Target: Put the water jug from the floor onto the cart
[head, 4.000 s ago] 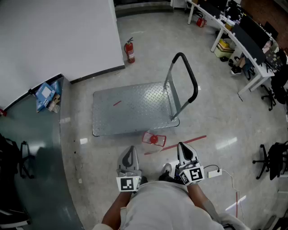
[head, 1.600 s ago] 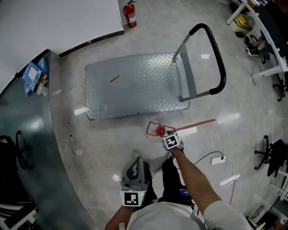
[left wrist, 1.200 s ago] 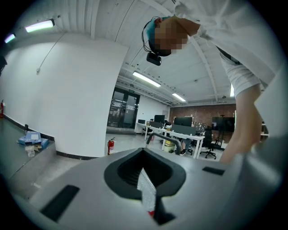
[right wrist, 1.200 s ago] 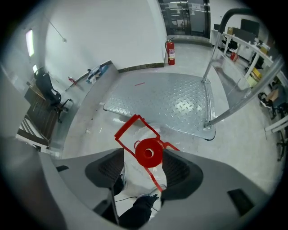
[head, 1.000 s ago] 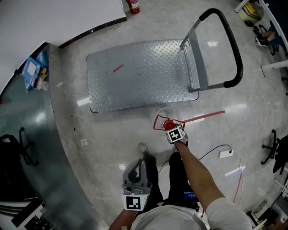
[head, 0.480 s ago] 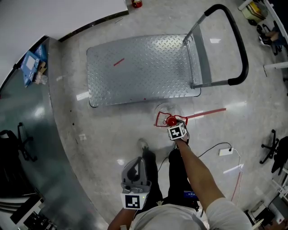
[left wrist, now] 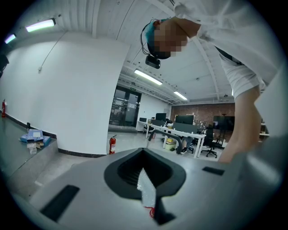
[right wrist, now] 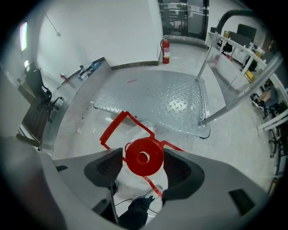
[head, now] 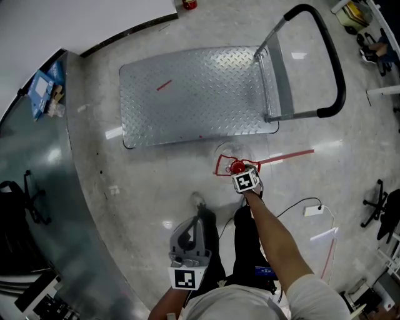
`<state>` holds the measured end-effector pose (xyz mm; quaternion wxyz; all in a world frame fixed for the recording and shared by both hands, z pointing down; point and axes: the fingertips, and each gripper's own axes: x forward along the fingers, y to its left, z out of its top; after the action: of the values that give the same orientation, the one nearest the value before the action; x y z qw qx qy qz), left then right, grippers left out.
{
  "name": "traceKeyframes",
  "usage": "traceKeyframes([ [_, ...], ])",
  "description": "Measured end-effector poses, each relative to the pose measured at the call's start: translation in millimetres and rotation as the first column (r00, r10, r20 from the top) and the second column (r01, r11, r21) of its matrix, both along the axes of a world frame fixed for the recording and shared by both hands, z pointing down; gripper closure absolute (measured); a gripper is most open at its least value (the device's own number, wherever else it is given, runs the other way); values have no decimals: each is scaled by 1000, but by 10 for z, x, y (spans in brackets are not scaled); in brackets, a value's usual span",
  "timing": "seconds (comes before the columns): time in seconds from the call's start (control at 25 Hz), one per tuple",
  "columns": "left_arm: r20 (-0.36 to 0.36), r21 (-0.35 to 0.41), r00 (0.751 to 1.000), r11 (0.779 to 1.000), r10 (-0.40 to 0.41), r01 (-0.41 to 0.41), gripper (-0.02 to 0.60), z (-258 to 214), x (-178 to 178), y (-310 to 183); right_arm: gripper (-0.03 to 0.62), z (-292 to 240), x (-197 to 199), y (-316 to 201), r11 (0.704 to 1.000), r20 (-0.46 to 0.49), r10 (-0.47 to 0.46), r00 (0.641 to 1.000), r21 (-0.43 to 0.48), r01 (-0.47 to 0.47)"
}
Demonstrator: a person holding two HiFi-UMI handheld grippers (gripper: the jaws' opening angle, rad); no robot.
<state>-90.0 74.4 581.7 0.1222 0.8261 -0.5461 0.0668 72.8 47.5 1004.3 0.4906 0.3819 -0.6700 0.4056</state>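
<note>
1. Right gripper (head: pixel 240 171) of mine is clamping the water jug (head: pixel 230 155), with its two jaws pressing on either side of the red cap (right wrist: pixel 144 156).
2. The jug is standing upright on the floor (head: pixel 156 187), just beside the near edge of the cart (head: pixel 194 94) and not on it. Its red handle (right wrist: pixel 114 128) is sticking out to one side.
3. I am holding my left gripper (head: pixel 189 240) back near my body, jaws together, pointing out across the room.
4. The cart's silver tread-plate deck is lying flat and low, and its black-gripped push bar (head: pixel 325 56) is rising at the right end.
5. The pale polished floor is reflecting the ceiling lights. A red tape strip (head: pixel 290 156) is running rightward from the jug, and a white power strip (head: pixel 312 210) is lying near my right arm.
6. Beyond the cart a white wall (head: pixel 75 19) is standing with a fire extinguisher (right wrist: pixel 166 49) at its foot. Desks (left wrist: pixel 180 132) are lining the far right.
</note>
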Motion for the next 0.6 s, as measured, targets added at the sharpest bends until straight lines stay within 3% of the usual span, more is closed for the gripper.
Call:
traceKeyframes([
  [0.6, 11, -6, 1000, 1000, -10, 10, 578, 141, -32, -82, 324, 84, 59, 7, 1000, -26, 18, 1000, -9, -18],
])
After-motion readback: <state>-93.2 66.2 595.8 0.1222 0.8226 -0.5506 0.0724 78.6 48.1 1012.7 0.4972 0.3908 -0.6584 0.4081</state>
